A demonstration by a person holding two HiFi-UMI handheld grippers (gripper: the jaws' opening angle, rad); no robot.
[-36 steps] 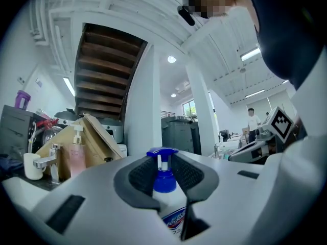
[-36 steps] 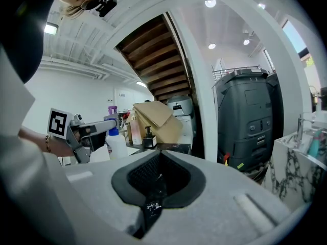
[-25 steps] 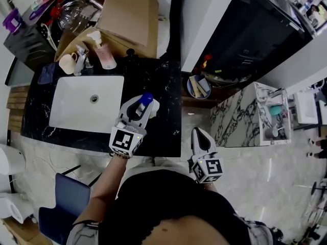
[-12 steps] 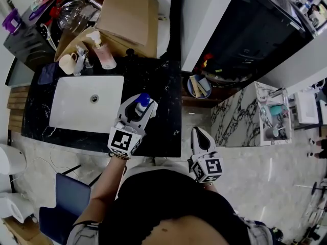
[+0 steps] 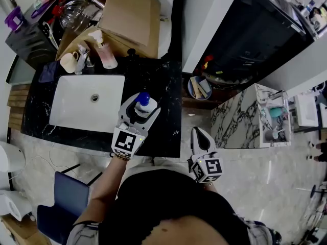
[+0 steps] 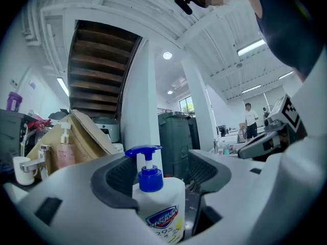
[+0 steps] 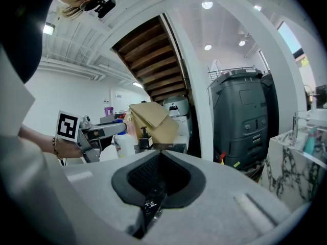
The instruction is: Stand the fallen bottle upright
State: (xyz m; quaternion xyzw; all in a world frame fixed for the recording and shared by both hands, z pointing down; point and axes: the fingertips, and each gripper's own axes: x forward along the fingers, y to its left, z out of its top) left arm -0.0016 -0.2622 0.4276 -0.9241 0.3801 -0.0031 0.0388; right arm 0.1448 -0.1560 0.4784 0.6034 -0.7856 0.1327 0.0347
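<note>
A white pump bottle (image 5: 142, 106) with a blue pump head stands upright on the black marble counter (image 5: 164, 86), just right of the sink. My left gripper (image 5: 140, 107) reaches level around it, one jaw on each side. Its jaws have just been opening. In the left gripper view the bottle (image 6: 162, 208) sits between the pads, with a gap showing at the right pad (image 6: 207, 170). My right gripper (image 5: 199, 136) hangs shut and empty off the counter's front edge. The right gripper view shows its pads (image 7: 159, 175) meeting, with the bottle (image 7: 122, 144) far off.
A white sink (image 5: 76, 105) lies left of the bottle. Behind it stand a pink pump bottle (image 5: 106, 55), a cup (image 5: 66, 63) and a cardboard box (image 5: 127, 14). A round tub of items (image 5: 198, 87) and a marble cabinet (image 5: 240, 117) are to the right.
The bottle, tilted in the left gripper a second ago, now stands straight on the counter. The left jaws have spread apart from it. The right gripper has not moved.
</note>
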